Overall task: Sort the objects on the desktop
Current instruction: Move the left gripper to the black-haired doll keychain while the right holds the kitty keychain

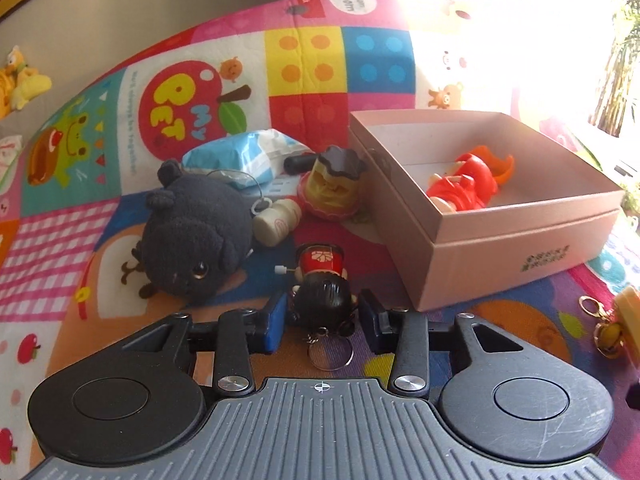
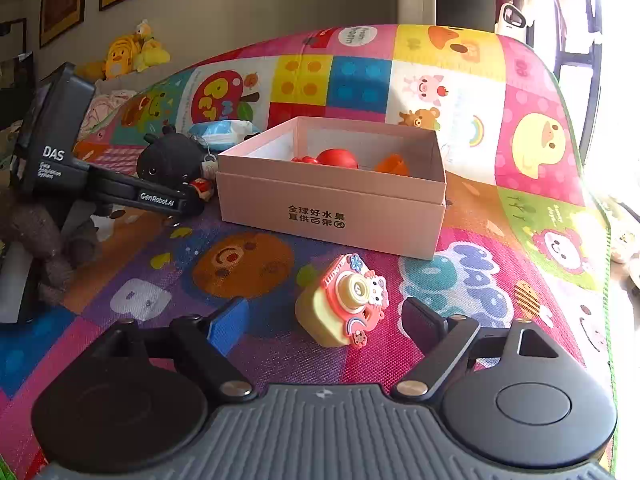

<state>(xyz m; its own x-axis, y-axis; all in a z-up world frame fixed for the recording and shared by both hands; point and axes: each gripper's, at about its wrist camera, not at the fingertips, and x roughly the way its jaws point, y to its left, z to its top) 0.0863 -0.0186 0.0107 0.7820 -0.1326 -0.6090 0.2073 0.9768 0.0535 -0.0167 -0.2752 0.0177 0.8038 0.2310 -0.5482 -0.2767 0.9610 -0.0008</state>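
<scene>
left tool (image 1: 322,316) spread around doll (image 1: 322,300) | right tool (image 2: 326,320) released, camera toy (image 2: 342,300) between, seen whole only here

Left hand-held gripper (image 2: 188,200) reads "DAS", apparently "GenRobot.AI".

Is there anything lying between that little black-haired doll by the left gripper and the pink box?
Nothing visible does. The doll sits between the fingers of the left hand-held gripper, which stands open around it. Only bare mat shows between it and the near wall of the pink box, to its right.
</scene>
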